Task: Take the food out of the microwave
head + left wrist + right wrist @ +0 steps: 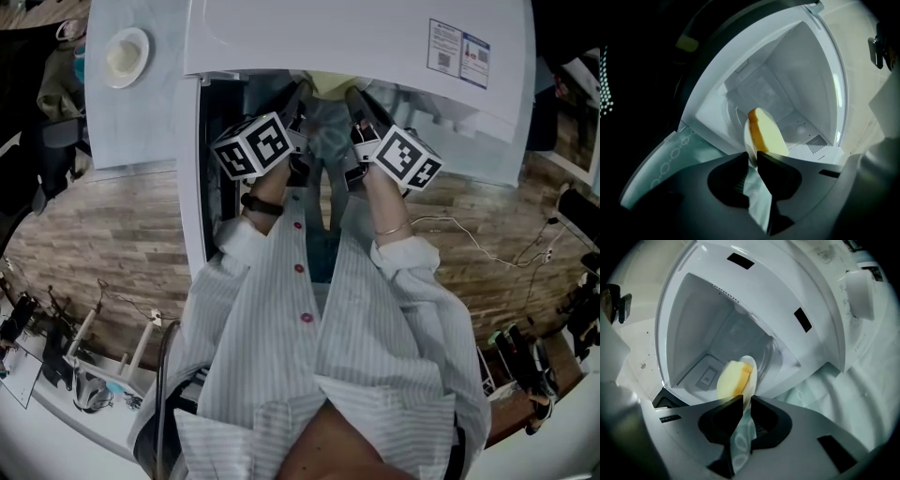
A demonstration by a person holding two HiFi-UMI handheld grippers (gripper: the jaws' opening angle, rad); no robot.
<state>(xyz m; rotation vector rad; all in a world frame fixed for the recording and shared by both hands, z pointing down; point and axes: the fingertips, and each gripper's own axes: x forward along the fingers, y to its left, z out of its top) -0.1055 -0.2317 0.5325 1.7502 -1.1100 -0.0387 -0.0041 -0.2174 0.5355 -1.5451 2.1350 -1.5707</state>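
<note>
Microwave (356, 37) is on the white desk (141, 122) with its door (194, 187) swung open to the person's left. Both arms reach into the opening, so the head view shows only the marker cubes and the striped shirt sleeves (394, 309). Left hand-held gripper (751, 157): jaws clamped on the rim of a white plate (748, 140), which appears edge-on straight ahead. Right hand-held gripper (743, 399): jaws likewise closed on the same plate's rim from the opposite side. So the plate is pinched at two points, one hand-held gripper per side. The food (768, 133) is a pale yellow slice with an orange crust edge, and it lies on the plate's face. It shows to the right of the plate edge in the left gripper view and to the left of it in the right gripper view (731, 378). Plate and food are at the mouth of the lit white cavity, with the back wall and vent grille behind them. Cannot tell whether the plate is off the cavity floor. A small white dish (125, 56) sits on the desk, left of the microwave and well apart. The floor (103, 244) is wood plank.
</note>
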